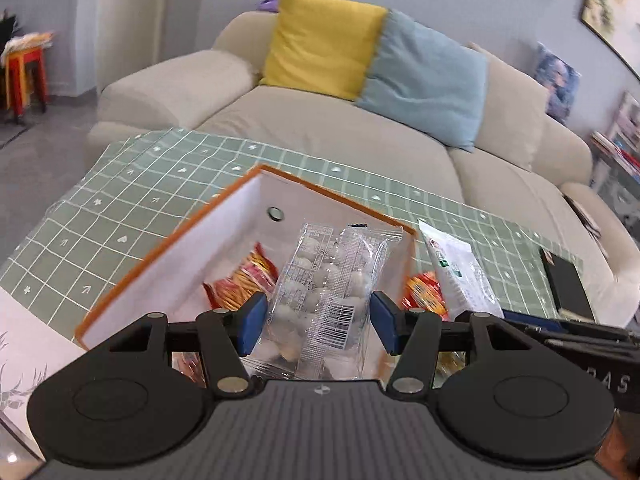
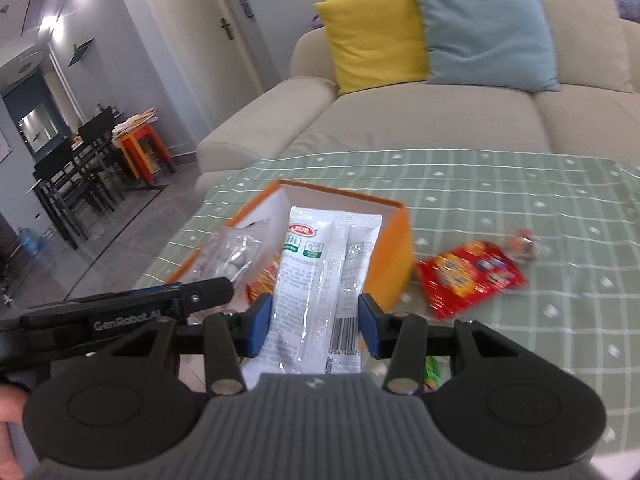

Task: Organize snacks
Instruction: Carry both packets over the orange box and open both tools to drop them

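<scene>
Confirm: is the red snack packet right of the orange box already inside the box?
No. The red snack packet lies on the green checked tablecloth, outside the orange box.

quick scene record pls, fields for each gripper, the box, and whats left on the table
left gripper: shut on clear packet of white sweets, over the box
right gripper: shut on white snack packet
box: orange storage box, open top, white inside, red-yellow snack packet in it
still on table: red snack bag, small wrapped sweet
surface: green checked tablecloth
</scene>
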### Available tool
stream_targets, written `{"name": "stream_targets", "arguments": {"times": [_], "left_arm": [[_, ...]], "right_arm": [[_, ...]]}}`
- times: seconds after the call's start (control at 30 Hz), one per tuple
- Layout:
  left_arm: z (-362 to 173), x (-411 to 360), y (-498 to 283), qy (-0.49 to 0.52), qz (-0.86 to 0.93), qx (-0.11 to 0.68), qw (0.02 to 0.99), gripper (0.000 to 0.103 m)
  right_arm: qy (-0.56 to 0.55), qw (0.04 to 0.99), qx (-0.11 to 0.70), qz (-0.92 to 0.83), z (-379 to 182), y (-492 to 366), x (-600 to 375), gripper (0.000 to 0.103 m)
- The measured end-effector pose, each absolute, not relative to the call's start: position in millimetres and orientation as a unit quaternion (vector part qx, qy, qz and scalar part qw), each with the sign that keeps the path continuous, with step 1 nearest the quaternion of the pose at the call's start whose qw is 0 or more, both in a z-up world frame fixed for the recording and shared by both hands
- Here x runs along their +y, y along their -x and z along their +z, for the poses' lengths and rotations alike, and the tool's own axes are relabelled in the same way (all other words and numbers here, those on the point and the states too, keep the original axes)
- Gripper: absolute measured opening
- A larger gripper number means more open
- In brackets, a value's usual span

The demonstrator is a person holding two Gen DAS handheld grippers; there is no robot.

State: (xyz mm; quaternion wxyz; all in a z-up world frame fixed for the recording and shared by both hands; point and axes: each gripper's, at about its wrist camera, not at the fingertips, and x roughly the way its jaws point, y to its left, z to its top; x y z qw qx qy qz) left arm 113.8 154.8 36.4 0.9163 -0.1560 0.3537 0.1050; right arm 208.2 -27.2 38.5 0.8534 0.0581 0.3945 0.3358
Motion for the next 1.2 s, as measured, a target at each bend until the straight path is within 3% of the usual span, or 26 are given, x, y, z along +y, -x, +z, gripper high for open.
{"name": "stream_targets", "arguments": {"times": [0.43, 1.07, 1.2], "left_arm": [[-20, 212, -171, 0.193, 0.128, 0.428, 0.874, 0.064], [-55, 215, -184, 0.146, 0.142, 0.518, 0.831, 0.065], [-53, 208, -182, 0.126, 0.130, 0.515, 0.838, 0.073]], "right_arm": [[0.043, 0.822, 0.465, 0.326, 7, -294, 71, 0.045], [0.163, 0.787, 0.519, 0.293, -39, -316, 122, 0.046], [0.167, 0.786, 0.519, 0.293, -38, -313, 123, 0.049]]}}
